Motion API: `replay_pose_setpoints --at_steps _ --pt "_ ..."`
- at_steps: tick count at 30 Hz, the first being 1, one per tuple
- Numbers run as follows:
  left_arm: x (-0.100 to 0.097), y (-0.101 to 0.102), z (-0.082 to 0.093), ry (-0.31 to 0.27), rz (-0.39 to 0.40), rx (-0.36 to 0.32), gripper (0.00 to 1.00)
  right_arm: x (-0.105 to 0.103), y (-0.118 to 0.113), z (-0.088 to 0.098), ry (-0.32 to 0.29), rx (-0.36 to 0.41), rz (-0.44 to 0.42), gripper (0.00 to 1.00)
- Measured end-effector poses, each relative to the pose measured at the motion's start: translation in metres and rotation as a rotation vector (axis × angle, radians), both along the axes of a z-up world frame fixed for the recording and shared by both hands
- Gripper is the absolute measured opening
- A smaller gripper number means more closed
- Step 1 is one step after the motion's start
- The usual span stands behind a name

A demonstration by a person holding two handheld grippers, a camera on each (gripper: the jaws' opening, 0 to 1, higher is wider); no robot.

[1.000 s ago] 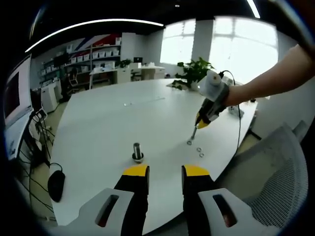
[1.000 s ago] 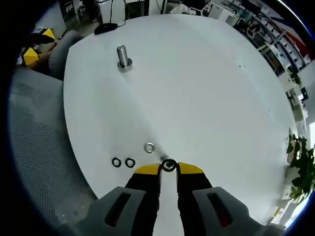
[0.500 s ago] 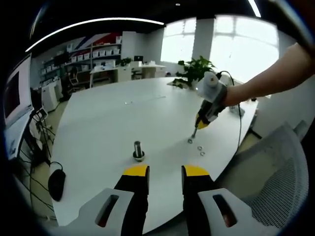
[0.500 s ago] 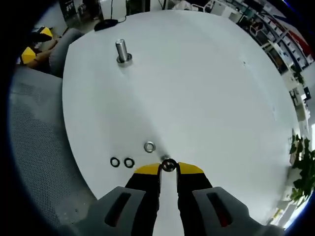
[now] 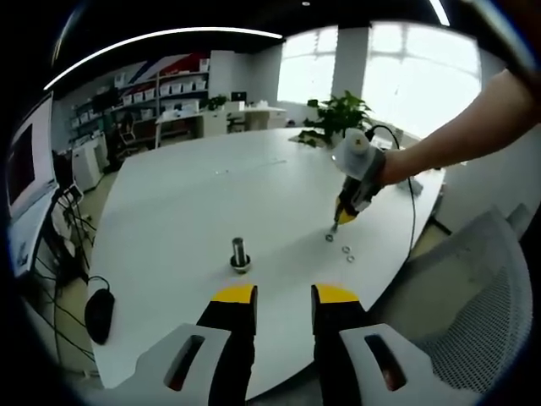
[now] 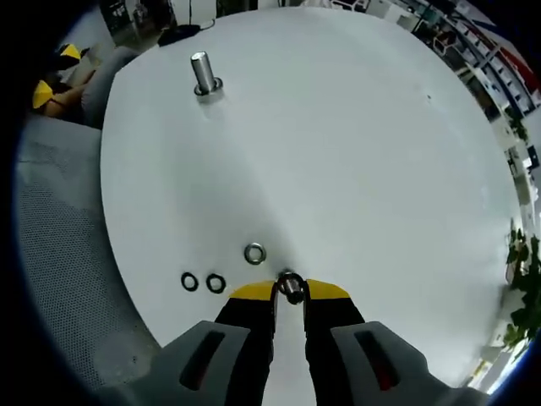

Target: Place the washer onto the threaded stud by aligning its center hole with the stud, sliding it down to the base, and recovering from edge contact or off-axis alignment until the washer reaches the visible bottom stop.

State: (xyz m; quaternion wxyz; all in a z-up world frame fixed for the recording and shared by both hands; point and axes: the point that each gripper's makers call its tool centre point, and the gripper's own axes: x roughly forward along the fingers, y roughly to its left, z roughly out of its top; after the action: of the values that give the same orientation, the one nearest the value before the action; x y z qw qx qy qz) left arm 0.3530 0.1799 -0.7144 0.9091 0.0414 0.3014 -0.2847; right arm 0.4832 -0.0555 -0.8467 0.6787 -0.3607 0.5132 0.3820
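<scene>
Between the earlier frames and now, the small metal washer [image 6: 290, 286] has tipped from lying nearly flat between your right gripper's [image 6: 290, 290] yellow tips to standing more on edge, and in the left gripper view the right gripper [image 5: 346, 215] has come a little higher above the round white table [image 5: 177, 211]. Your right gripper is clamped on the washer, its jaws nearly together with the ring pinched at the very tips. You hold it just beyond three loose pieces lying flat on the table: a silver ring [image 6: 254, 253] closest to the tips and two dark rings [image 6: 203, 282] side by side off to the left of the right gripper view. In the left gripper view these loose rings [image 5: 341, 247] lie directly under the raised right gripper.

The short threaded steel stud on its round base [image 6: 203, 74] stands upright, well apart from the washer, near the far table edge in the right gripper view; its shaft is bare. In the left gripper view the stud [image 5: 240, 255] stands just ahead of your left gripper [image 5: 283, 293], whose yellow-tipped jaws are parted with nothing between them. A grey mesh office chair [image 5: 473, 313] sits beside the table at your right, and a black computer mouse [image 5: 99, 310] lies off the table edge at left.
</scene>
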Motion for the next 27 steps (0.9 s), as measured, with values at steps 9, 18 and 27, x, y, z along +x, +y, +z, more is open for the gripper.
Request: replay_pose_setpoints --at_steps 9,18,27 --pt "-0.001 0.000 -0.004 0.016 -0.003 0.008 0.23 0.000 -0.001 -0.008 0.019 -0.010 0.019 0.14" --pt "-0.002 0.000 -0.006 0.028 -0.006 0.007 0.23 -0.001 -0.005 -0.015 0.036 -0.020 0.019 0.14" --pt "-0.003 -0.001 -0.006 0.029 -0.008 0.006 0.23 0.001 -0.007 -0.018 0.044 -0.008 -0.004 0.14"
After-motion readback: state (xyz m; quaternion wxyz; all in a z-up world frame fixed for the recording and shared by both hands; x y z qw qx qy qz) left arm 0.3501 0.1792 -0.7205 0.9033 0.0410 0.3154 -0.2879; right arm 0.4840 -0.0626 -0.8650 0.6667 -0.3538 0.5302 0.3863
